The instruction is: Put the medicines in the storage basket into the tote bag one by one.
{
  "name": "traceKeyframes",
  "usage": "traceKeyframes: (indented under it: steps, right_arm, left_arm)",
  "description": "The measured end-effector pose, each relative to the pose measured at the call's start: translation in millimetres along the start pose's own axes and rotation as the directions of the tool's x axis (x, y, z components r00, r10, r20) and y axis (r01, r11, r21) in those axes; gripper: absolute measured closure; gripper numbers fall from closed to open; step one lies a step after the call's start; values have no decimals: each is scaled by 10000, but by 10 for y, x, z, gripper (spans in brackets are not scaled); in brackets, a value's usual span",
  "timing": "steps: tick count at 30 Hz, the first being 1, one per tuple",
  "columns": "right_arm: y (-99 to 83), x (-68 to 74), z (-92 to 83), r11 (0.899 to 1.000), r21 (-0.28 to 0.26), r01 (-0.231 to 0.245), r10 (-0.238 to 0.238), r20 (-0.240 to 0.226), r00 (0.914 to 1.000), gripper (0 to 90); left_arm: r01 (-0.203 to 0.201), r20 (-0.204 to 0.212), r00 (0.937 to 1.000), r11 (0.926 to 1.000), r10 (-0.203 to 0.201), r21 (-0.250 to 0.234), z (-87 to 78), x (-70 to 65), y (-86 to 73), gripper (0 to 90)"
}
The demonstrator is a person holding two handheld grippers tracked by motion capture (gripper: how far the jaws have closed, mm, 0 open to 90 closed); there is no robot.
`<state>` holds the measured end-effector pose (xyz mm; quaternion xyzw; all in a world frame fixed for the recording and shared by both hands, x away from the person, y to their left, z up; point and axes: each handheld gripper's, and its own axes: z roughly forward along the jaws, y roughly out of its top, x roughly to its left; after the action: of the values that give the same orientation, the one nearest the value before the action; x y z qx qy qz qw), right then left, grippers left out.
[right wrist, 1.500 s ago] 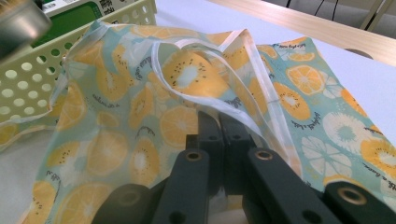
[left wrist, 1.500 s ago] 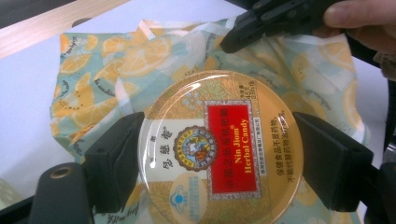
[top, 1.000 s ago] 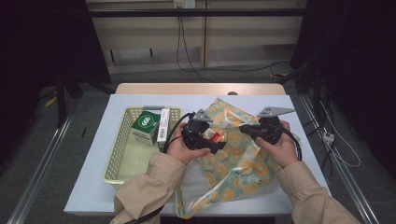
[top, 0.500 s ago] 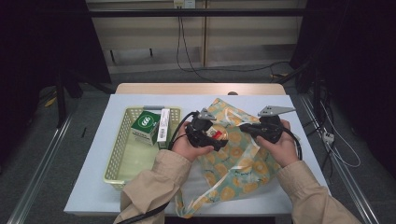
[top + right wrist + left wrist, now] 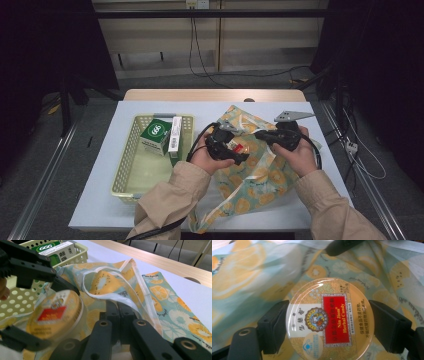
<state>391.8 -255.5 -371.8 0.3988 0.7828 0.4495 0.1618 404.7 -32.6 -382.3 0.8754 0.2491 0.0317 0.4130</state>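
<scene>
The citrus-print fabric bag point(image 5: 250, 175) lies at the table's 5 o'clock, the yellow basket point(image 5: 131, 170) at 9. The right gripper point(image 5: 117, 312) pinches the bag's rim. The left gripper point(image 5: 327, 325) clamps a Nin Jiom Herbal Candy tin point(image 5: 329, 320) over the bag

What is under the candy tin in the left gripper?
The fruit-print bag lies beneath the tin. The tin hides the cloth directly under it and any contents there.

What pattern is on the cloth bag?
Yellow citrus slices on pale blue-green; the bag shows best in the right gripper view.
</scene>
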Motion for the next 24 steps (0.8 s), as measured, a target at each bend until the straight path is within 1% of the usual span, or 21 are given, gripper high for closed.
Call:
traceKeyframes:
  steps: [2, 3, 6, 7, 11, 13, 14, 15, 17, 18, 22, 24]
  right_arm:
    - [19, 13, 0, 10000, -23, 52, -52, 14, 10000, 892]
    - [28, 18, -5, 10000, -65, 54, -54, 1, 10000, 892]
    - [48, 16, -26, 9999, -138, 53, -53, -10, 10000, 892]
    - [55, 19, -32, 9999, -167, 35, -35, -11, 10000, 892]
    - [64, 27, -38, 9998, -185, 69, -71, -72, 9999, 892]
    - [65, 30, -31, 9998, -185, 60, -62, -116, 9999, 892]
    - [67, 34, -28, 9998, -185, 52, -55, -136, 9999, 892]
    - [70, 36, -26, 9998, -201, 57, -60, -153, 9999, 892]
    - [77, 41, -24, 9998, -185, 98, -101, -168, 9998, 892]
    - [79, 41, -28, 9998, -193, 82, -85, -172, 9998, 892]
    - [66, 13, -40, 9998, -198, 16, -19, -147, 9999, 892]
    - [59, 3, -44, 9998, -186, 8, -10, -122, 9999, 892]
  left_arm:
    - [89, 64, 9999, 10000, -89, -8, 40, -9, 12, 207]
    - [153, 104, 9998, 9999, -152, -43, 67, 5, 14, 207]
    - [266, 73, 9996, 9996, -267, 52, 119, 52, 22, 207]
    - [253, -48, 9997, 9996, -253, 87, 131, 66, 29, 207]
    - [218, -196, 9996, 9998, -218, 36, 152, 135, 58, 207]
    - [366, -309, 9988, 9993, -368, -73, 159, 178, 55, 207]
    - [393, -527, 9978, 9992, -394, -41, 163, 194, 56, 207]
    - [387, -453, 9982, 9992, -391, -80, 167, 217, 58, 207]
    - [416, -504, 9978, 9991, -421, -117, 166, 234, 69, 207]
    - [358, -514, 9980, 9993, -363, -94, 165, 242, 76, 207]
    - [267, -432, 9987, 9995, -273, -147, 184, 234, 87, 207]
    - [266, -397, 9989, 9996, -269, -87, 194, 228, 82, 207]
